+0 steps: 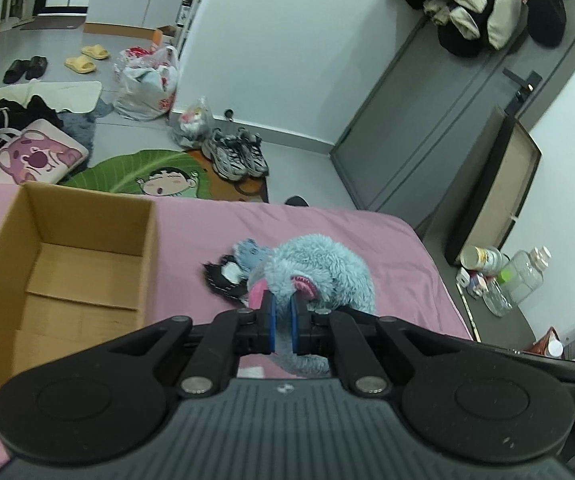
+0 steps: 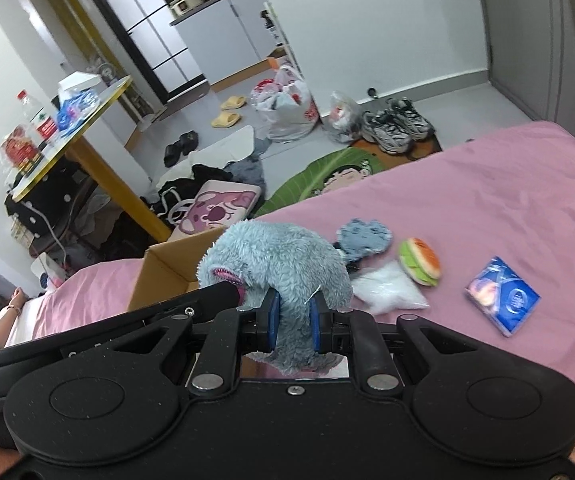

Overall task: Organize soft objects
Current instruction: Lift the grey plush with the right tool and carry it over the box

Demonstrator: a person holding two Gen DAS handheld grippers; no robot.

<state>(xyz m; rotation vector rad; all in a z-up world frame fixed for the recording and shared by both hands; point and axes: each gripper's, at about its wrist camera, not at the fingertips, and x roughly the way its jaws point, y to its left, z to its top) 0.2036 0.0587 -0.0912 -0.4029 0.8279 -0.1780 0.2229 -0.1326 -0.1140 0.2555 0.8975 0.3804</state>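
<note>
A fluffy blue plush toy (image 1: 319, 268) with a pink mouth is held above the pink bed (image 1: 387, 240). My left gripper (image 1: 281, 320) is shut on its lower part, the fur pinched between the blue pads. My right gripper (image 2: 293, 320) is shut on the same plush toy (image 2: 279, 256), with the left gripper's black finger reaching in from the left. An open, empty cardboard box (image 1: 67, 264) sits on the bed to the left, and the box (image 2: 167, 268) shows behind the plush in the right wrist view. A small blue plush piece (image 2: 363, 238), a burger plush (image 2: 419, 260) and a white plastic bag (image 2: 391, 288) lie on the sheet.
A blue packet (image 2: 501, 296) lies on the bed at right. A small black item (image 1: 223, 280) lies by the plush. Past the bed edge the floor holds sneakers (image 1: 235, 152), plastic bags (image 1: 147, 80), a pink cushion (image 1: 31, 156), a green mat and bottles (image 1: 523, 272). A yellow-edged table (image 2: 75, 128) stands at left.
</note>
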